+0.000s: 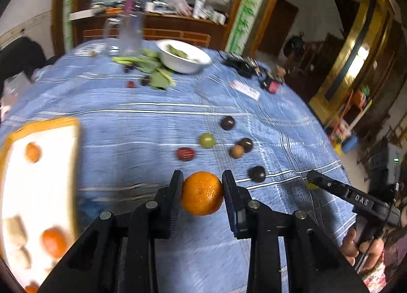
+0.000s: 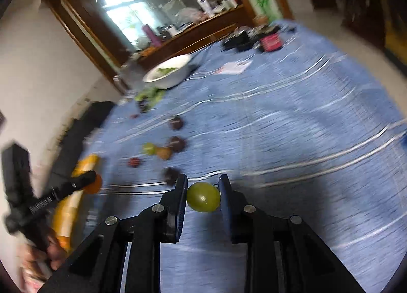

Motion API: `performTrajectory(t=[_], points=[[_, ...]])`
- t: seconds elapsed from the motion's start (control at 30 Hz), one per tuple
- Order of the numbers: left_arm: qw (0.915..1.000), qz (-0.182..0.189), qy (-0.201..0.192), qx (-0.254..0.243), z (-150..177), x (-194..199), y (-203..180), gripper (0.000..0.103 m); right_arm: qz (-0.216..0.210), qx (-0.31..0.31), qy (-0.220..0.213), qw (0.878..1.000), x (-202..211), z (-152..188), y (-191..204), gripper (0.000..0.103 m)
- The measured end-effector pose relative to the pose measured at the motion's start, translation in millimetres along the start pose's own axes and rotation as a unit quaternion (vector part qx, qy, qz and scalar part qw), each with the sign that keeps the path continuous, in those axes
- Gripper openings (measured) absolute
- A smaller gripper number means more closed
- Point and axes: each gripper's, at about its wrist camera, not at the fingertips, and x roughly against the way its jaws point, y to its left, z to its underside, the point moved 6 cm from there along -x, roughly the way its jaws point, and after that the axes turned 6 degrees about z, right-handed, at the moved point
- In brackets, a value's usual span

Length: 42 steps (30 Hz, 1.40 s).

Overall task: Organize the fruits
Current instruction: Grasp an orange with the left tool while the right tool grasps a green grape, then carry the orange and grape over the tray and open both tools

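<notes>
My left gripper [image 1: 202, 192] is shut on an orange mandarin [image 1: 202, 193] above the blue tablecloth. A white tray with an orange rim [image 1: 45, 191] lies to its left and holds mandarins [image 1: 54, 242] and pale fruits [image 1: 15, 229]. My right gripper [image 2: 203, 195] is shut on a green grape-like fruit [image 2: 203, 196]. Loose fruits lie on the cloth: a red one [image 1: 185, 154], a green one [image 1: 206, 140], a tan one [image 1: 237, 151] and dark ones [image 1: 257, 174]. The right gripper also shows in the left wrist view [image 1: 311, 181], the left one in the right wrist view [image 2: 89, 181].
A white bowl [image 1: 183, 56] with greens, loose green leaves [image 1: 152, 69], clear bottles [image 1: 129, 33], black devices [image 1: 241, 64] and a pink box [image 1: 272, 85] stand at the table's far side. A wooden cabinet is behind. The table edge drops off at right.
</notes>
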Motion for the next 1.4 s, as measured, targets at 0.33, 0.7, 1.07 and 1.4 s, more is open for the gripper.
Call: performTrajectory(t=[0.33, 0.7, 1.07, 1.4], points=[[0.9906, -0.102, -0.055, 0.074, 25, 102, 128, 0.030, -0.124, 0.030, 0.046, 0.991, -14, 14, 139, 0.027], [0.9796, -0.149, -0.042, 0.128, 46, 105, 224, 0.031, -0.125, 0.184, 0.118, 0.968, -96, 69, 305, 0.028], [0.9796, -0.087, -0.054, 0.173, 41, 106, 243, 0.047, -0.058, 0.276, 0.132, 0.950, -161, 97, 354, 0.030], [0.9788, -0.058, -0.100, 0.169, 48, 107, 223, 0.070, -0.009, 0.261, 0.046, 0.964, -120, 72, 321, 0.049]])
